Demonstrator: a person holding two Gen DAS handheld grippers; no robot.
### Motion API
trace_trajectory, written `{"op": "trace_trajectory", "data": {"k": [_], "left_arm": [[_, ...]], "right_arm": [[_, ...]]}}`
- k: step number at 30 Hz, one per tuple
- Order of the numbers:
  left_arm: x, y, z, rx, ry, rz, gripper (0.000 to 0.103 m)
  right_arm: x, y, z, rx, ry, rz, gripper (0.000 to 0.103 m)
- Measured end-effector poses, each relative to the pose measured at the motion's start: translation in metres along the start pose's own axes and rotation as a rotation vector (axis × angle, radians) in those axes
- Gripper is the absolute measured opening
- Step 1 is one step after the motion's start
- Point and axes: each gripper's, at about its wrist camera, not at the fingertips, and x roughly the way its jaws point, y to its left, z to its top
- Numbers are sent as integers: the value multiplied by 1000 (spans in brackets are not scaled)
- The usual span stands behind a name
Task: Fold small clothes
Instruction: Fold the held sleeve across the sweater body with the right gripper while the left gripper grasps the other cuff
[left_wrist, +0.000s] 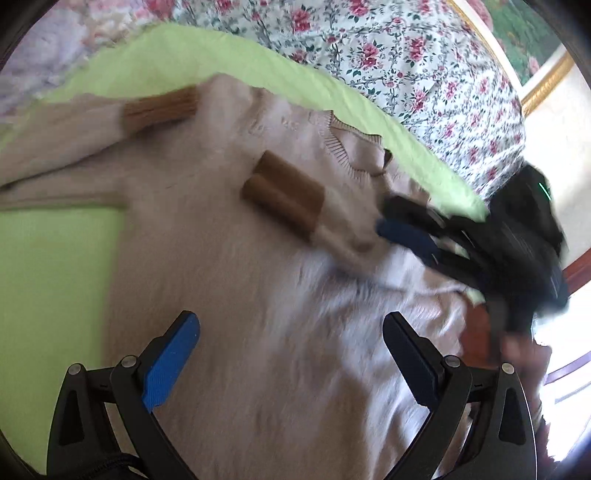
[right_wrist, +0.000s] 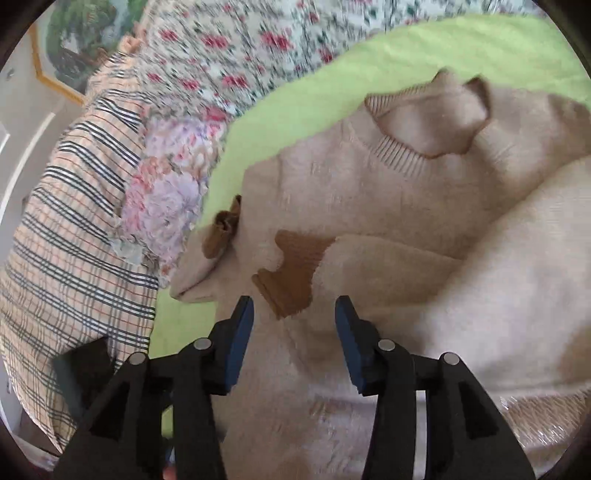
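While spread on the green sheet — beige sweater, left gripper and right gripper both agape, empty.

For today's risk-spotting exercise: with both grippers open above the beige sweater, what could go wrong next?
1. The brown cuff lies loose just beyond the open right gripper; a pinch might also catch the layer beneath.
2. The left gripper could drag the sweater and bunch the green sheet.

Beige sweater lies on green sheet.
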Motion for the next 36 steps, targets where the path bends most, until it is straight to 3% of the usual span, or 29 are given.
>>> {"op": "trace_trajectory", "data": {"k": [3, 7, 9, 10, 11, 12, 16, 18, 21, 23, 27, 28, 29, 30, 33, 36], "left_arm": [[30, 6, 25, -55, 33, -56, 100], [61, 10, 60, -90, 14, -95, 98], [70, 7, 74, -79, 0, -93, 90], [73, 3, 79, -61, -13, -96, 62], [78, -1, 84, -42, -2, -112, 17], [82, -3, 86, -34, 18, -119, 5], [36, -15, 71, 46, -133, -87, 7], [21, -6, 61, 46, -168, -54, 9], [32, 22, 49, 13, -90, -50, 29], [47, 37, 47, -35, -30, -89, 41], [64, 32, 63, -39, -5, -165, 49], [69, 24, 68, -8, 1, -177, 46], [72, 15, 70, 28, 6, -174, 17], [72, 5, 71, 75, 2, -152, 3], [50, -4, 68, 126, -113, -71, 6], [53, 16, 66, 79, -116, 5, 6]], "right_arm": [[-32, -11, -15, 25, -53, -23, 47], [-67, -31, -36, 67, -118, -92, 47], [-81, -40, -44, 88, -147, -129, 47], [-86, -43, -47, 98, -160, -140, 47], [-93, -47, -48, 110, -175, -150, 47], [-97, -48, -49, 115, -188, -155, 47], [-121, -53, -52, 94, -247, -217, 47], [-134, -61, -52, 90, -272, -284, 47], [-141, -81, -46, 118, -280, -361, 47], [-145, -95, -41, 148, -283, -406, 47], [-154, -124, -27, 196, -291, -489, 47], [-156, -130, -24, 205, -292, -499, 47], [-159, -139, -22, 216, -293, -514, 47], [-160, -144, -19, 225, -289, -524, 47], [-158, -156, -13, 234, -280, -541, 47], [-140, -165, -3, 222, -226, -555, 47]]}}
